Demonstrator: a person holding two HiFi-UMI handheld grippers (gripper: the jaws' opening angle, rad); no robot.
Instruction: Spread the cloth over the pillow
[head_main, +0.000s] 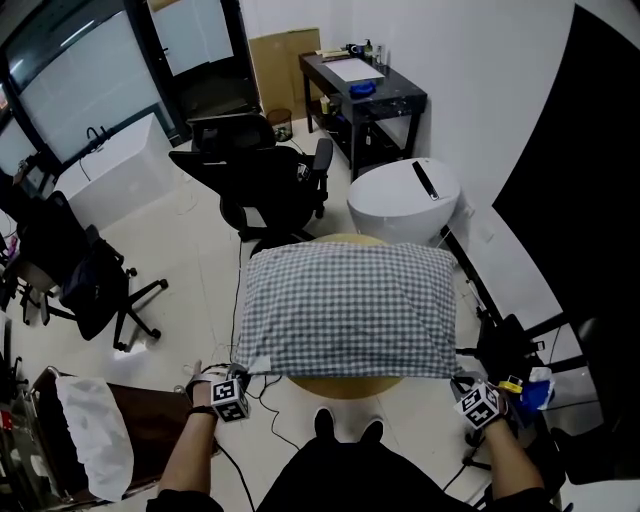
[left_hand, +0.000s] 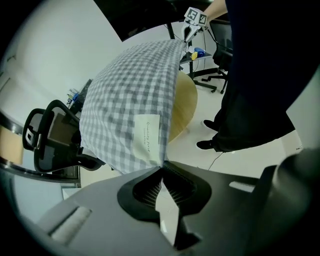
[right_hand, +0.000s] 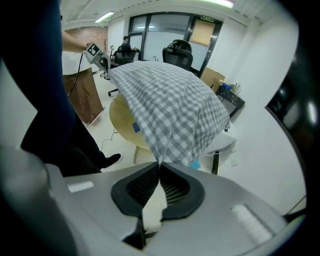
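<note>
A grey-and-white checked cloth (head_main: 348, 308) lies draped over a bulging shape on a round wooden table (head_main: 345, 385); the pillow itself is hidden beneath it. My left gripper (head_main: 238, 375) is shut on the cloth's near left corner, and in the left gripper view (left_hand: 162, 165) the fabric runs straight into the closed jaws. A white label (left_hand: 148, 135) is sewn near that corner. My right gripper (head_main: 458, 380) is shut on the near right corner, which the right gripper view (right_hand: 160, 164) shows pinched between the pads. Both held corners hang below the table's edge.
A black office chair (head_main: 265, 175) stands behind the table, with a white rounded unit (head_main: 405, 200) and a black desk (head_main: 365, 90) further back. Another chair (head_main: 95, 285) is at the left. A brown box holding a white bag (head_main: 90, 430) is by my left arm. The person's feet (head_main: 345, 428) are under the table's near edge.
</note>
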